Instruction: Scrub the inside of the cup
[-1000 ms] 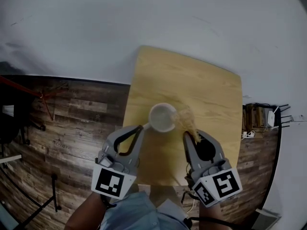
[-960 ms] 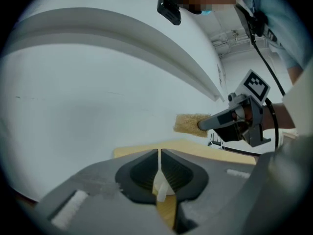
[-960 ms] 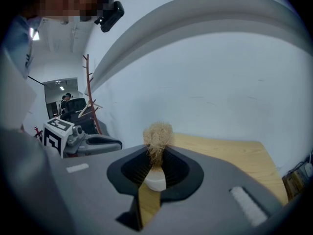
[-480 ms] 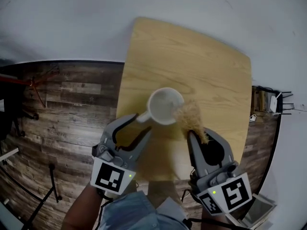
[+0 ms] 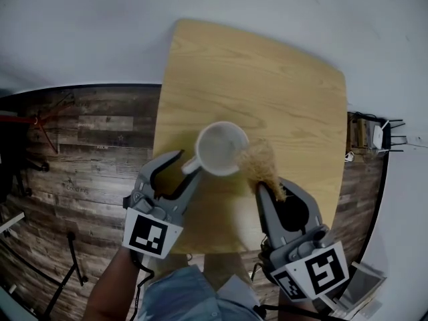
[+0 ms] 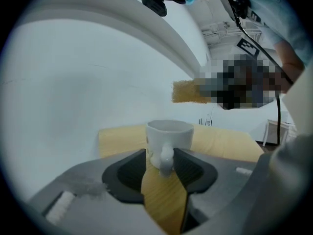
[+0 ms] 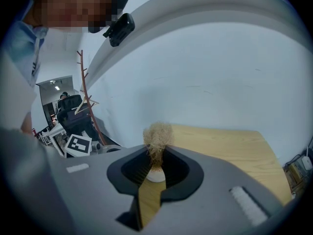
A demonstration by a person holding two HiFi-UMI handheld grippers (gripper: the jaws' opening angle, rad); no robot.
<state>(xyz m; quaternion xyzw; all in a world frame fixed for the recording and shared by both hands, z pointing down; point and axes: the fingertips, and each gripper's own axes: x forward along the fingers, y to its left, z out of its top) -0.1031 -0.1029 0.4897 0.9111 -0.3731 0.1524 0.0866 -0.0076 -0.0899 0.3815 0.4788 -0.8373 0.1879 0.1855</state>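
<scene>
A white cup (image 5: 219, 148) stands upright on the light wooden table (image 5: 267, 92), its handle (image 5: 190, 165) pointing at my left gripper (image 5: 188, 165). That gripper's jaws have just been opening; the handle (image 6: 167, 156) now sits between them with a small gap on each side. In the left gripper view the cup (image 6: 169, 136) is just ahead of the left gripper (image 6: 164, 163). My right gripper (image 5: 274, 187) is shut on a tan fibrous scrubber (image 5: 259, 164), whose tuft hangs beside the cup's right rim. In the right gripper view the scrubber (image 7: 158, 136) sticks up from the right gripper (image 7: 156, 163).
The table is small, with its left edge close to the cup and dark wood flooring (image 5: 80, 159) beyond it. A white wall runs behind the table. Cables and a power strip (image 5: 366, 136) lie on the floor at the right. A coat rack (image 7: 85, 89) stands further off.
The left jaws have spread apart and no longer clamp the cup's handle. Both grippers and the cup have come lower, and the cup now rests on the table.
</scene>
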